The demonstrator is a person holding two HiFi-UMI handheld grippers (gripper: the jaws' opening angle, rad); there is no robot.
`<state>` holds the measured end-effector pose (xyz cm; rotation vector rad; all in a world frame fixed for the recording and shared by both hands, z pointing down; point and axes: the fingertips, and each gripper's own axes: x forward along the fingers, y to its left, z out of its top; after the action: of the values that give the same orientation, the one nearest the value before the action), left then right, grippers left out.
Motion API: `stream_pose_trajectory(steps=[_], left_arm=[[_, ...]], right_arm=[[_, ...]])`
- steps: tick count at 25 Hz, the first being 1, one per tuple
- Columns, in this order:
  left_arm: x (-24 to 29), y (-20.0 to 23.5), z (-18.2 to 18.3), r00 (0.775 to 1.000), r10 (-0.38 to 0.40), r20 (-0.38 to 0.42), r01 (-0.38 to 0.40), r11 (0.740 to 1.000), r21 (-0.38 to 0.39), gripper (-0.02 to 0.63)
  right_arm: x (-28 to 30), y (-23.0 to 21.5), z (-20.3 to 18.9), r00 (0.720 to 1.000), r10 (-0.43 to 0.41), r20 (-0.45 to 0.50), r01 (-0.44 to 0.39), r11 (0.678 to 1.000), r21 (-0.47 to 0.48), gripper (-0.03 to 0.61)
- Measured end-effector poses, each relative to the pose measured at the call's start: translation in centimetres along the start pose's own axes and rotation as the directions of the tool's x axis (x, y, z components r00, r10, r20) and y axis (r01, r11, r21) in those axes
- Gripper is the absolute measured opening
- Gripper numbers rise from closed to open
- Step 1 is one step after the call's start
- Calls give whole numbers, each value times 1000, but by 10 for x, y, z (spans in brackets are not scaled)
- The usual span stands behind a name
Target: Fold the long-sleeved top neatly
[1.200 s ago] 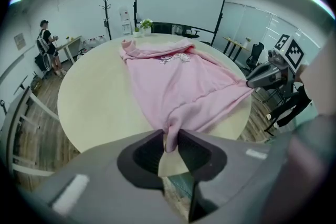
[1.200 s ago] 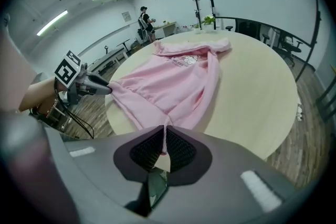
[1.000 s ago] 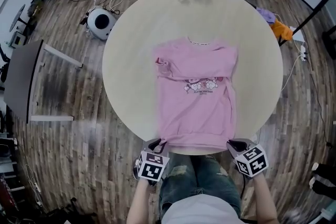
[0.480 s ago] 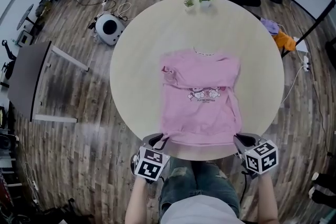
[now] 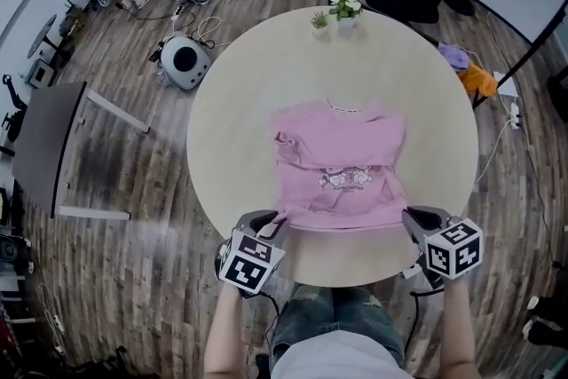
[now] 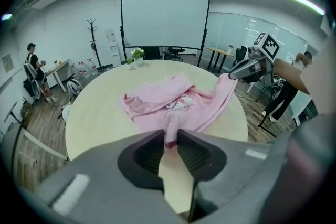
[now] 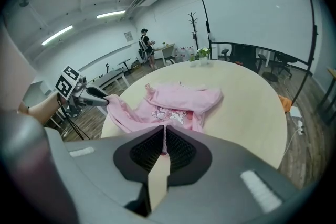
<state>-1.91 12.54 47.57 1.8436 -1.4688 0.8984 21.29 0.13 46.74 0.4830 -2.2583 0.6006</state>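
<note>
At near edge of round table [image 5: 240, 84]: holding pink long-sleeved top [image 5: 342, 169] by both hem corners. Left gripper [image 5: 268, 229] pinching left corner, right gripper [image 5: 415, 222] pinching right corner, jaws pressed tight on fabric both sides. Carrying hem raised off the tabletop, collar half lying flat, sleeves seemingly folded inward across chest. Keeping corners well apart, probably tensioning hem straight for a bottom-to-collar fold. Watching for mid-hem sag and bunched left cuff skewing the crease.
</note>
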Motion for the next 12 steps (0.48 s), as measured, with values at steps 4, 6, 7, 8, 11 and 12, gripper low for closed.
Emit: stream_pose_trajectory(steps=[4, 6, 7, 8, 11, 12], left_arm=[[8, 21, 30, 1000, -25, 16, 25, 1000, 16, 80], [12, 32, 45, 999, -39, 18, 38, 999, 27, 80], [15, 37, 52, 999, -46, 22, 45, 998, 34, 80], [17, 43, 59, 998, -54, 28, 53, 998, 40, 78], [24, 60, 79, 996, -79, 48, 76, 995, 56, 63], [28, 65, 84, 995, -90, 48, 87, 994, 63, 46]], right_arm=[[6, -12, 25, 1000, -17, 9, 17, 1000, 25, 38], [9, -19, 37, 1000, -24, 13, 24, 999, 40, 39], [11, -23, 43, 999, -28, 17, 27, 998, 48, 40], [13, -26, 50, 999, -30, 23, 29, 998, 57, 39], [19, -35, 71, 999, -30, 42, 26, 996, 80, 39], [21, -38, 77, 999, -29, 46, 25, 996, 86, 39]])
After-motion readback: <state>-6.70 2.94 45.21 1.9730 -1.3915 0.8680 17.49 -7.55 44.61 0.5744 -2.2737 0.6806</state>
